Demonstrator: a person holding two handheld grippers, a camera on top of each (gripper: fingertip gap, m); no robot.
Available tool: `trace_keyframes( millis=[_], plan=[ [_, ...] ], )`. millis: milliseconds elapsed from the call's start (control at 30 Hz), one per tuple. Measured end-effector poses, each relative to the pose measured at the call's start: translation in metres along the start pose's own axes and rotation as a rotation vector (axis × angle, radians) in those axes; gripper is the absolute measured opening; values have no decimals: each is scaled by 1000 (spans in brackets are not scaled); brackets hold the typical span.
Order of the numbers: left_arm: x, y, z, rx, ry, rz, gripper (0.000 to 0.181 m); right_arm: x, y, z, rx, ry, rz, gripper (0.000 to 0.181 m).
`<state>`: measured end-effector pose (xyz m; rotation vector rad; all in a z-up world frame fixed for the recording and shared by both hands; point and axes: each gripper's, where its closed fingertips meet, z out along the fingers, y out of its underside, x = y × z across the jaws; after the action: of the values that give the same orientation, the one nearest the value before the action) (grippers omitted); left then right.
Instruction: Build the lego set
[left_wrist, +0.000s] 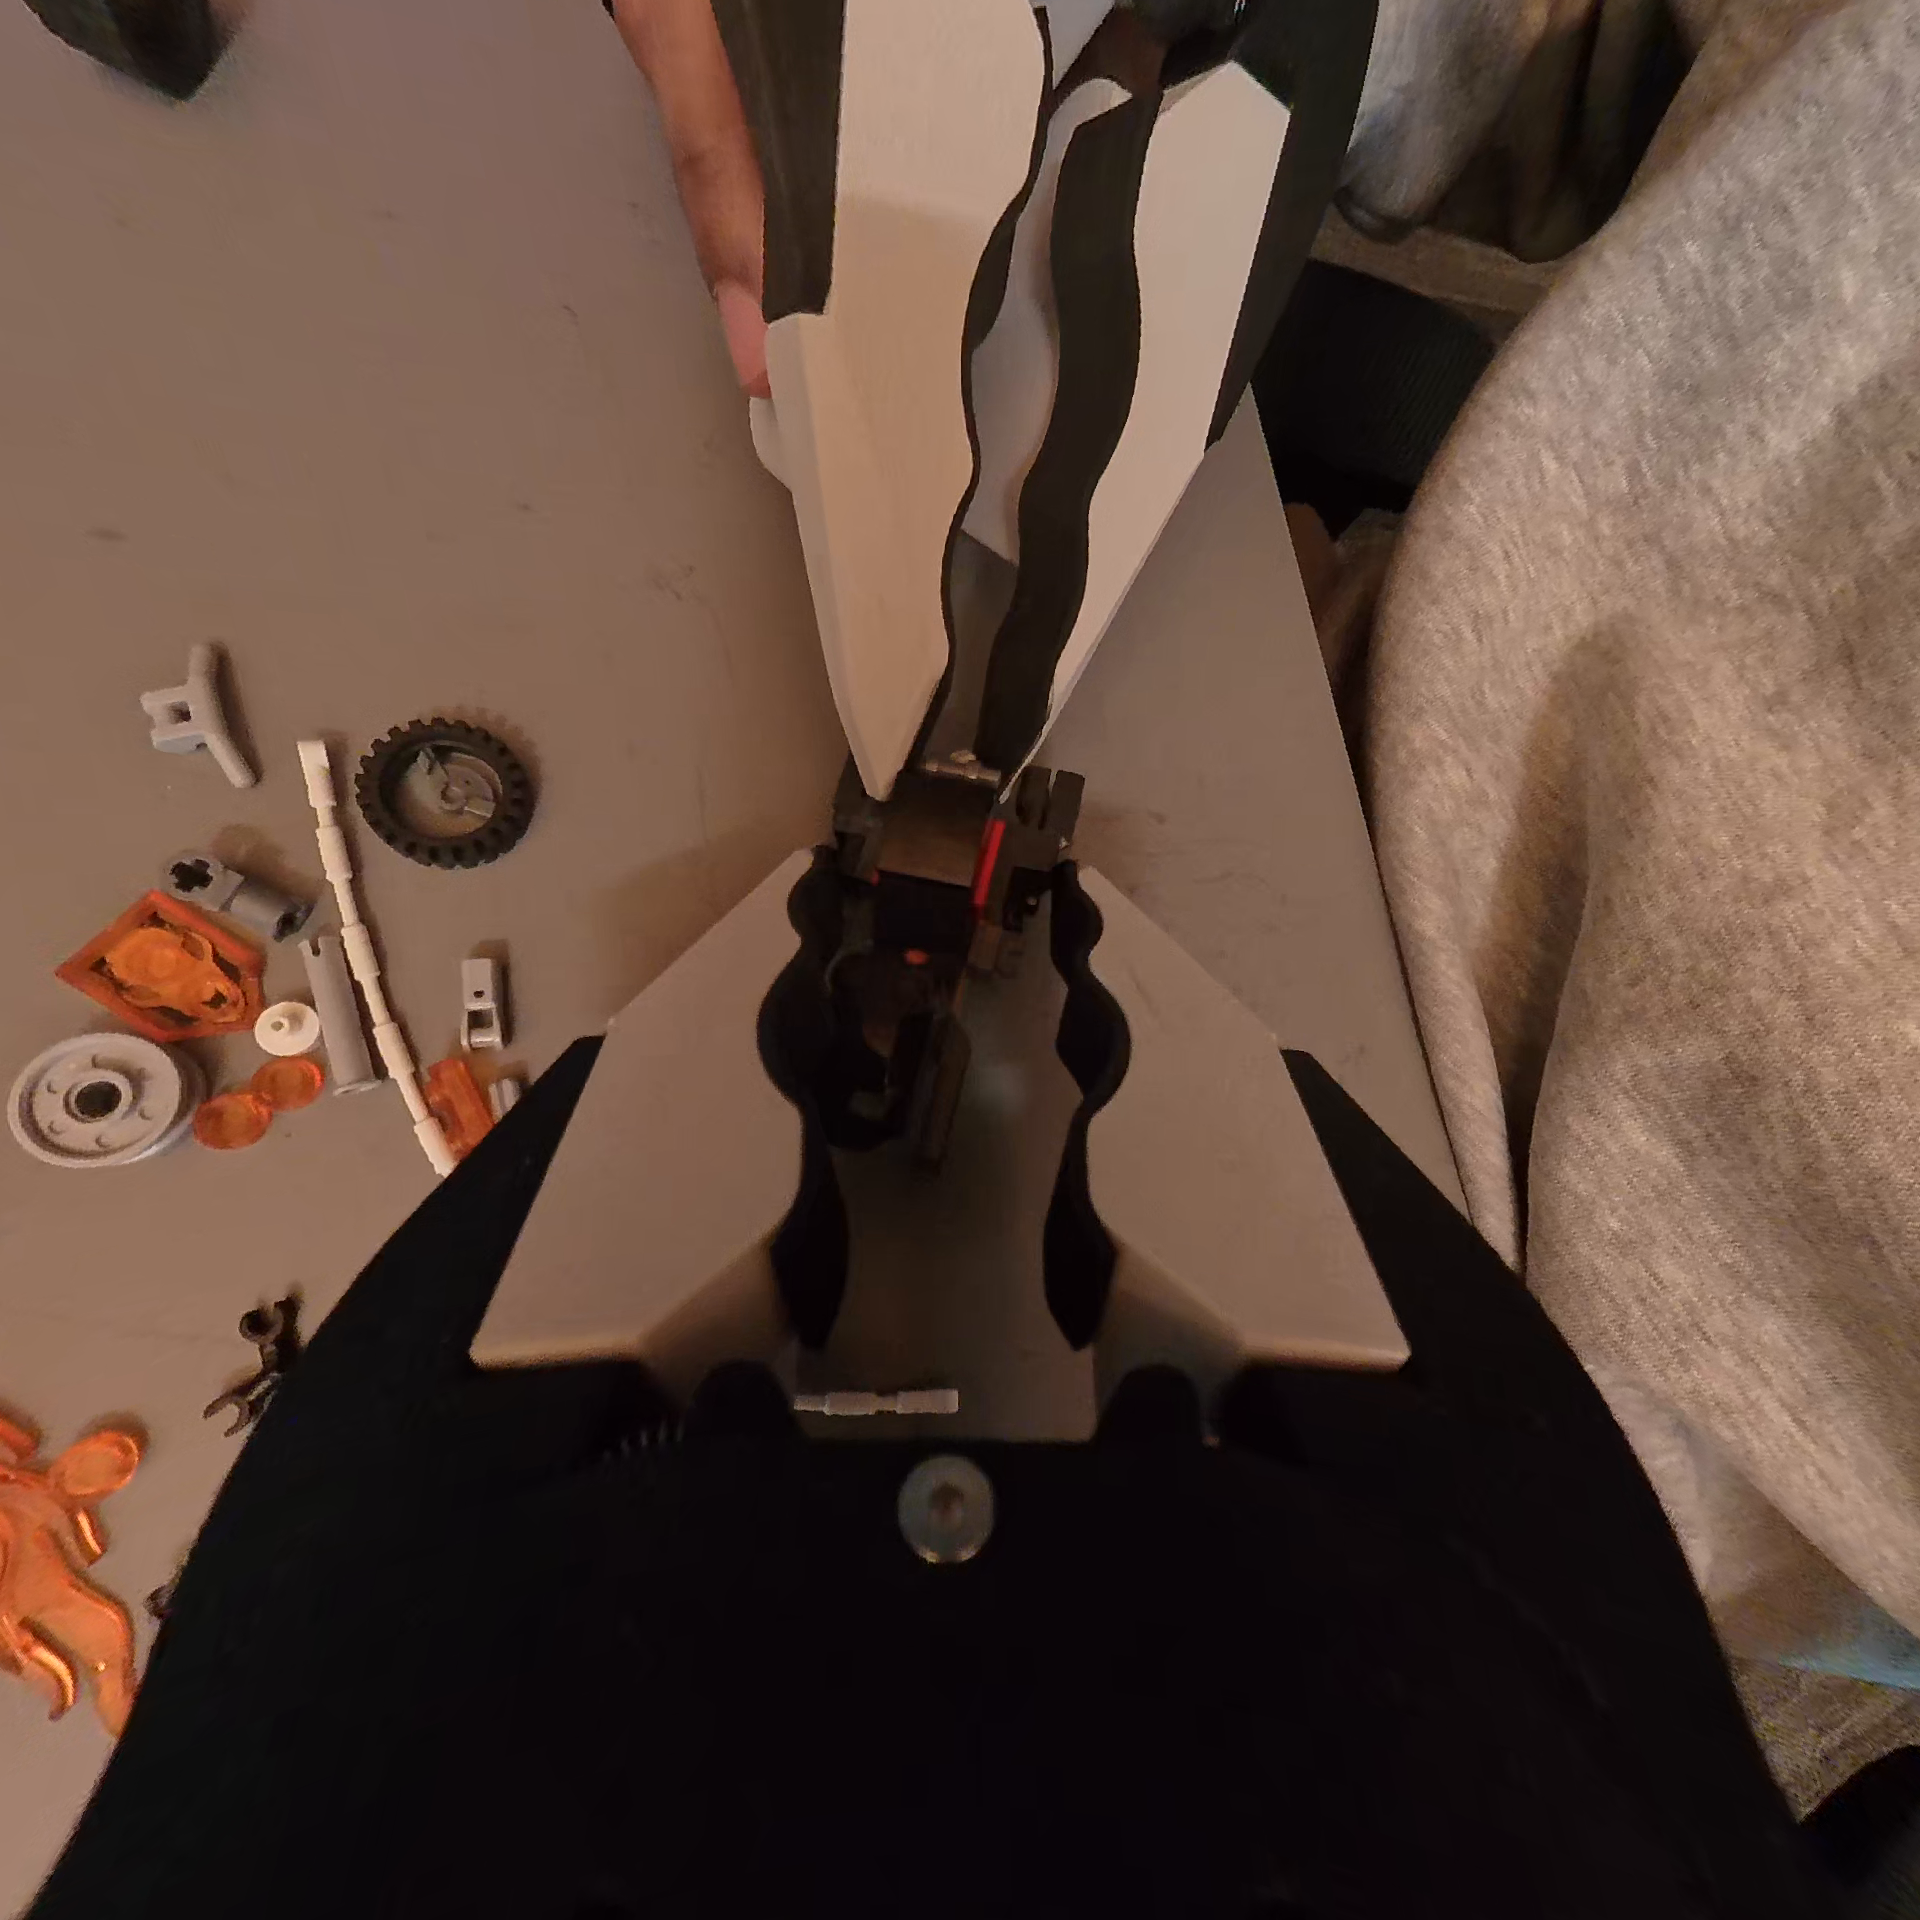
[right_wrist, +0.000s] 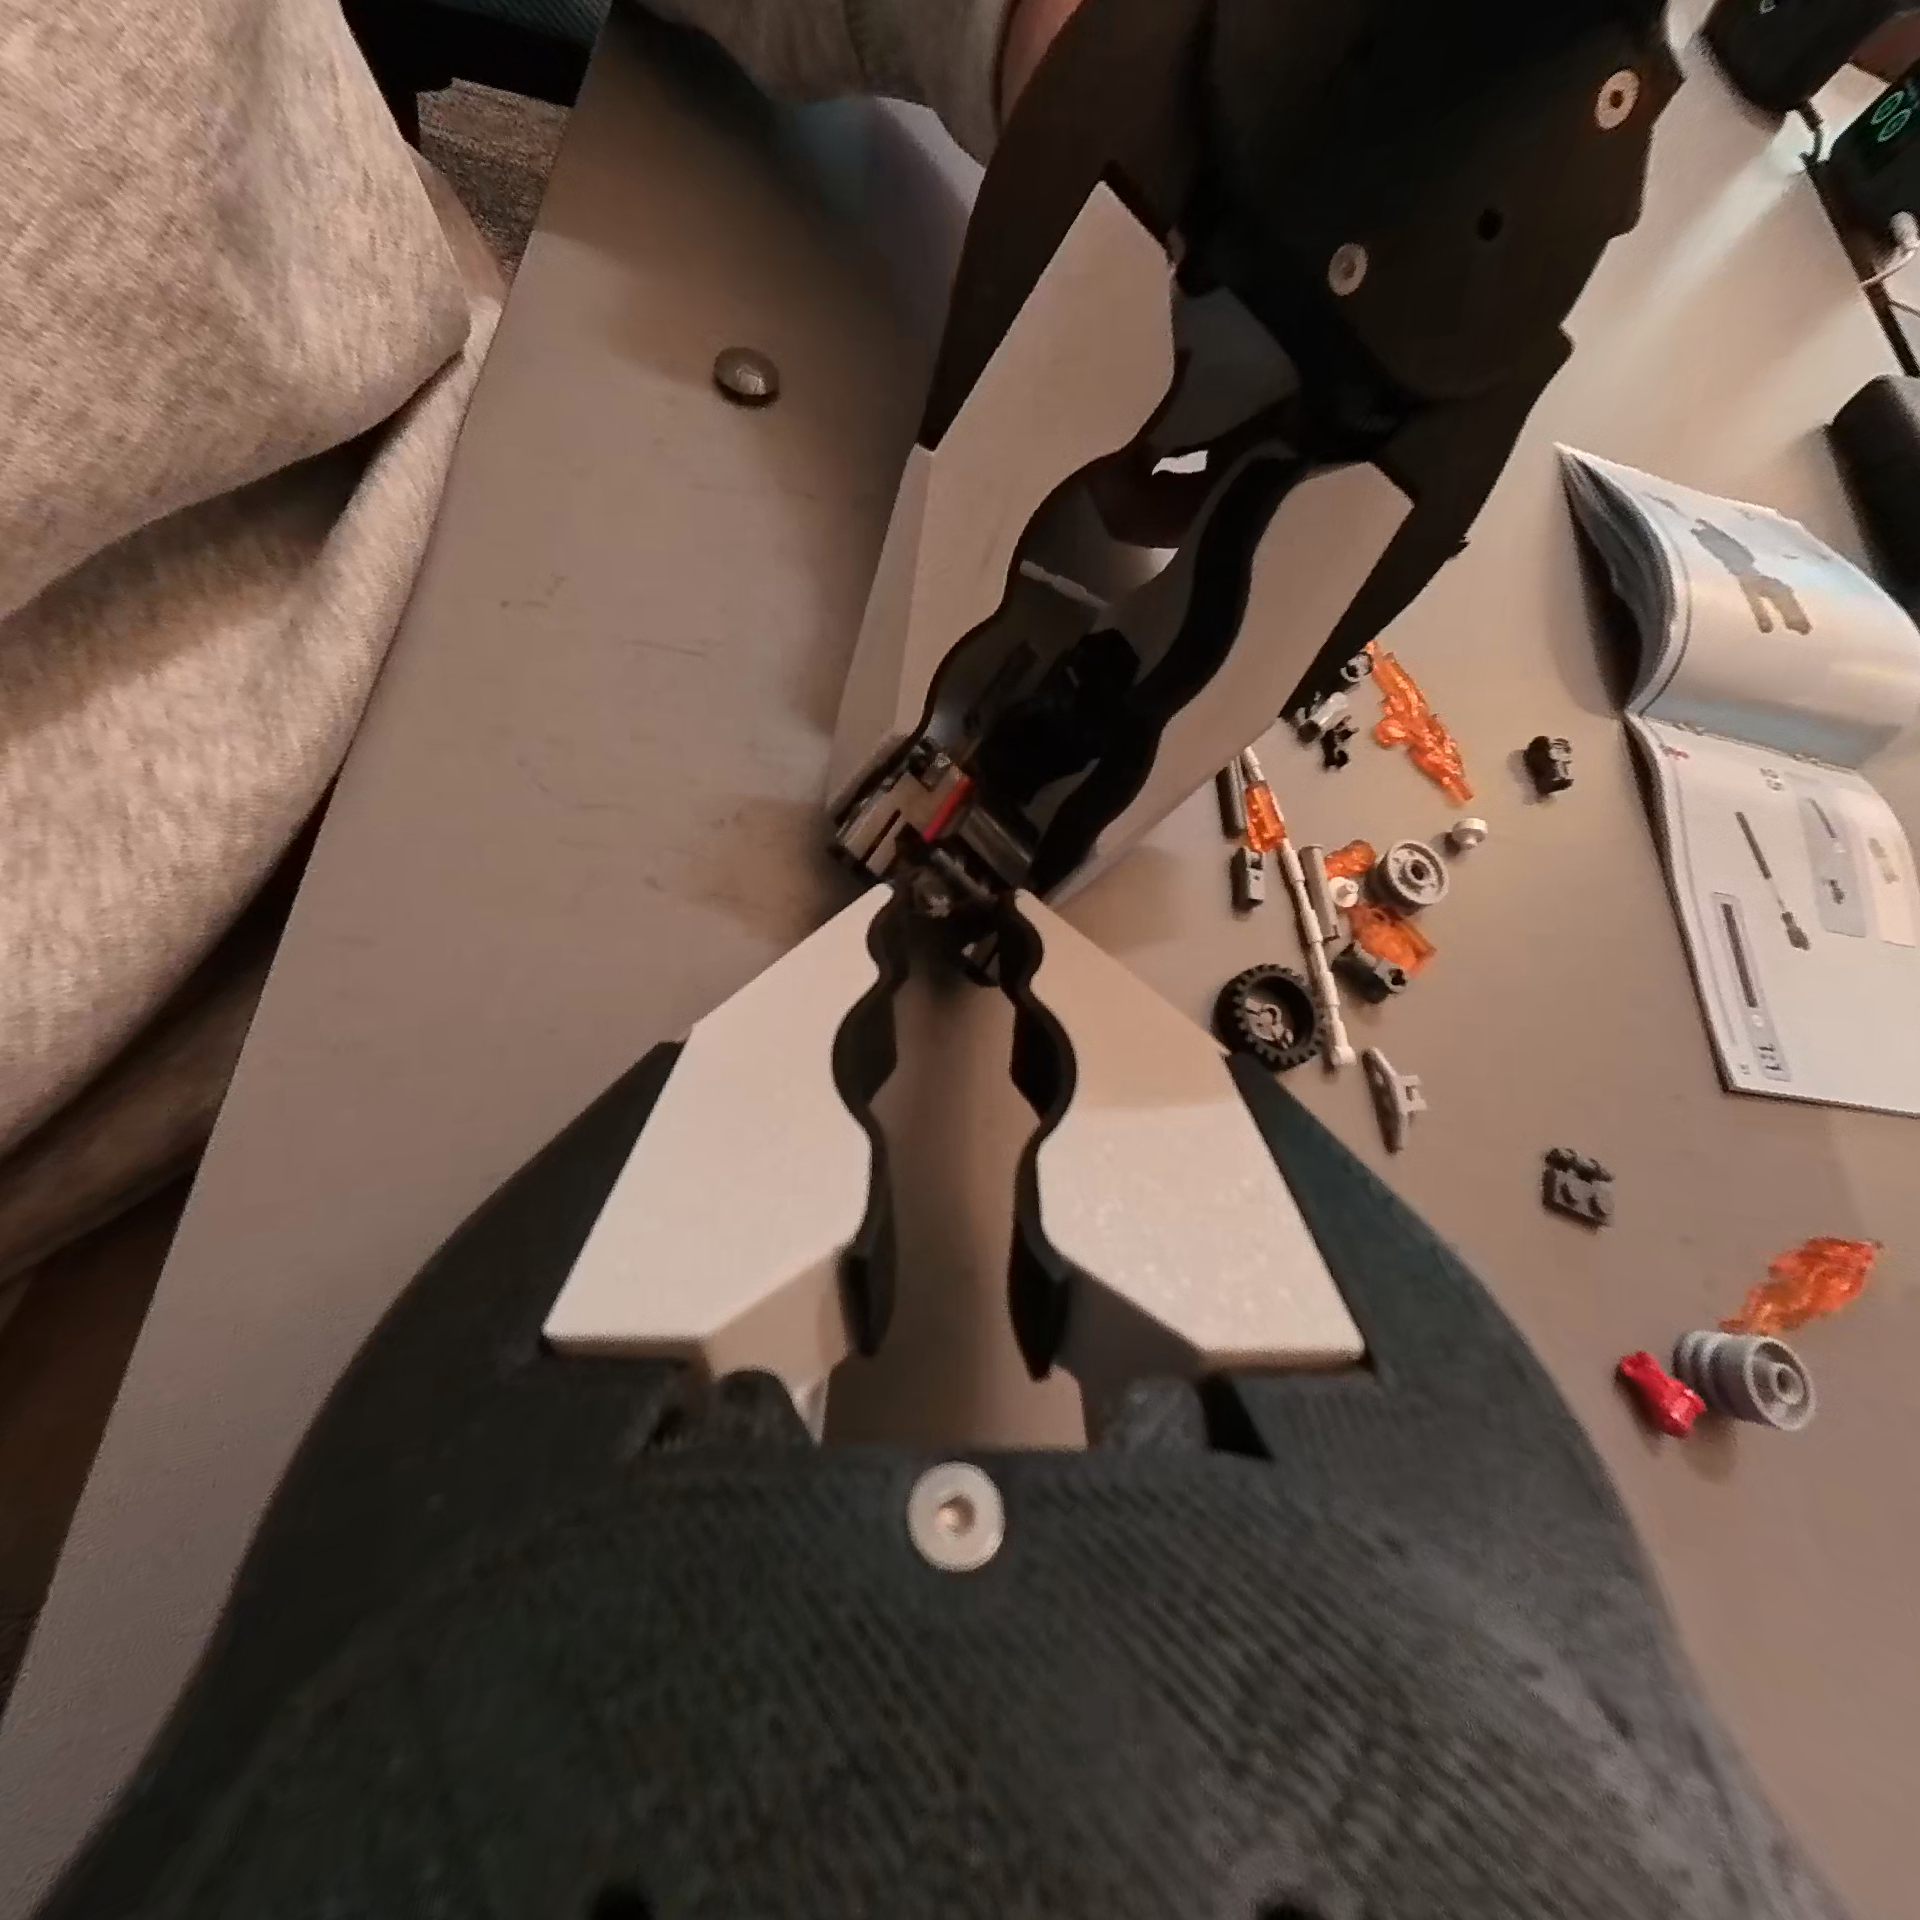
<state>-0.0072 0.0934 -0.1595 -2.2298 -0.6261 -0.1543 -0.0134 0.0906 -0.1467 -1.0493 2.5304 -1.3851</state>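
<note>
Two grippers meet tip to tip over the tabletop (left_wrist: 436, 416) near its edge, sharing a small black-and-grey lego build (left_wrist: 940, 873) with a red stripe. The left gripper (left_wrist: 935, 894) has its fingers clamped on the build's near end, while the right gripper (right_wrist: 951, 909) is pinched onto a grey piece on its far end. Loose parts lie beside them: a tyre (left_wrist: 447, 792), a white rod (left_wrist: 364, 935), orange pieces (left_wrist: 161, 961) and an open booklet (right_wrist: 1766, 790).

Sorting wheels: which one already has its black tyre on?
The toothed black wheel beside the white rod; the two grey hubs are bare.
</note>
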Motion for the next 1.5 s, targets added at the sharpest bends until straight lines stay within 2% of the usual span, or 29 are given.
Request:
trace_keyframes(
  millis=[167,267,400,600,733,967,1067,1200,1267,1500],
  plan=[
    [-7,2,-3,-34,-42,18,43,8,2,2,-7,113,-60,16],
    [-8,2,-1,-26,-66,22,44,14,7,-3,-18,213,-114,26],
    [-9,2,-1,-22,-97,31,45,22,15,-15,-14,284,-67,32],
    [-14,7,-3,-33,-171,42,45,53,-6,-49,218,443,115,36],
    [-15,10,-5,-25,-194,35,48,65,-23,-62,381,482,243,38],
    [-14,1,-18,126,-208,-4,55,83,-28,-64,440,573,334,37],
    [-12,-6,-30,224,-214,-15,56,94,-43,-73,600,584,450,38],
    [-10,-15,-47,368,-202,-52,57,102,-60,-86,850,525,594,43],
    [-10,-16,-54,418,-199,-61,57,104,-62,-91,912,500,632,46],
    [-13,-21,-64,504,-189,-82,56,103,-51,-84,770,579,575,45]
  ],
)
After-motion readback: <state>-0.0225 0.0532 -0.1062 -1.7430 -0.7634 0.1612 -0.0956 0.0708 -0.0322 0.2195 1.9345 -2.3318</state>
